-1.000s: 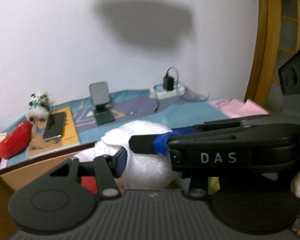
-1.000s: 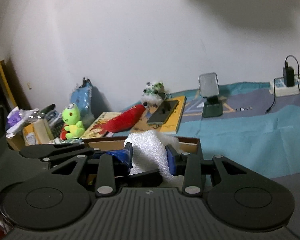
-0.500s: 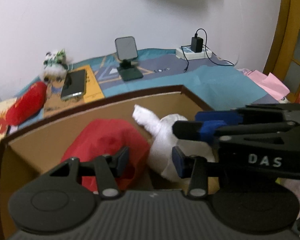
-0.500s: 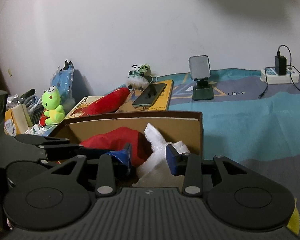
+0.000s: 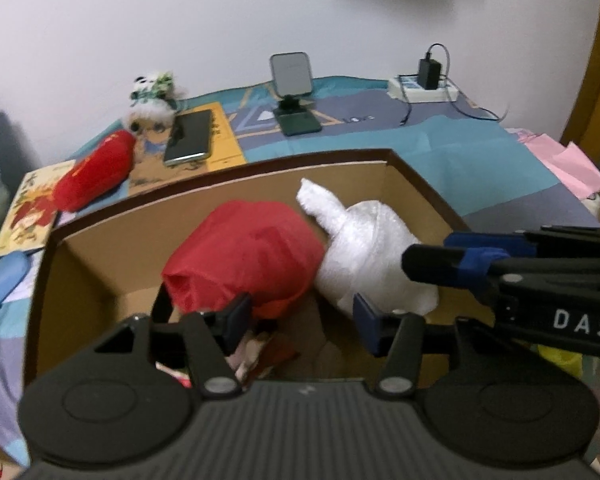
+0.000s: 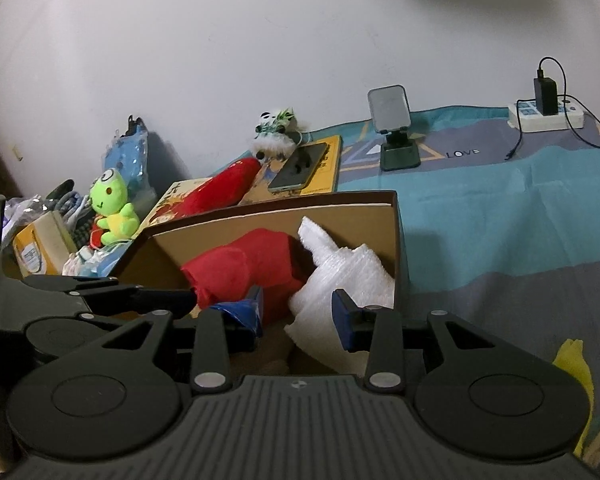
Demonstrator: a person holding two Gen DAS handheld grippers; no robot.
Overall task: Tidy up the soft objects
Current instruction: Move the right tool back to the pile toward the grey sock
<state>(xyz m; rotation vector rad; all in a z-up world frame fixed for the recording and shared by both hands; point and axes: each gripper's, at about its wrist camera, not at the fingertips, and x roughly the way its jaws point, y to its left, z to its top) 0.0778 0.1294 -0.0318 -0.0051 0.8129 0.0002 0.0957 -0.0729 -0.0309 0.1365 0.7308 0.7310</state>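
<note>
An open cardboard box (image 5: 352,170) (image 6: 284,210) holds a red soft bundle (image 5: 244,252) (image 6: 244,266) and a white foam-wrap bundle (image 5: 372,240) (image 6: 340,276) lying side by side. My left gripper (image 5: 300,320) is open and empty above the box's near side. My right gripper (image 6: 298,312) is open and empty over the box, its right finger close to the white bundle. In the left wrist view the right gripper's fingers (image 5: 440,260) reach in beside the white bundle. A red plush (image 5: 96,174) (image 6: 220,192), a panda plush (image 5: 152,102) (image 6: 276,132) and a green frog plush (image 6: 112,208) lie outside the box.
A phone (image 5: 190,138) (image 6: 300,166) lies on a yellow book. A phone stand (image 5: 294,92) (image 6: 394,128) and a power strip with charger (image 5: 424,84) (image 6: 546,112) sit by the wall. A blue bag (image 6: 128,160) and clutter are at the left. The patterned blanket (image 6: 500,208) covers the surface.
Both grippers let go of the white foam bundle, which now lies in the box beside the red bundle. Both have pulled back and up, jaws open.
</note>
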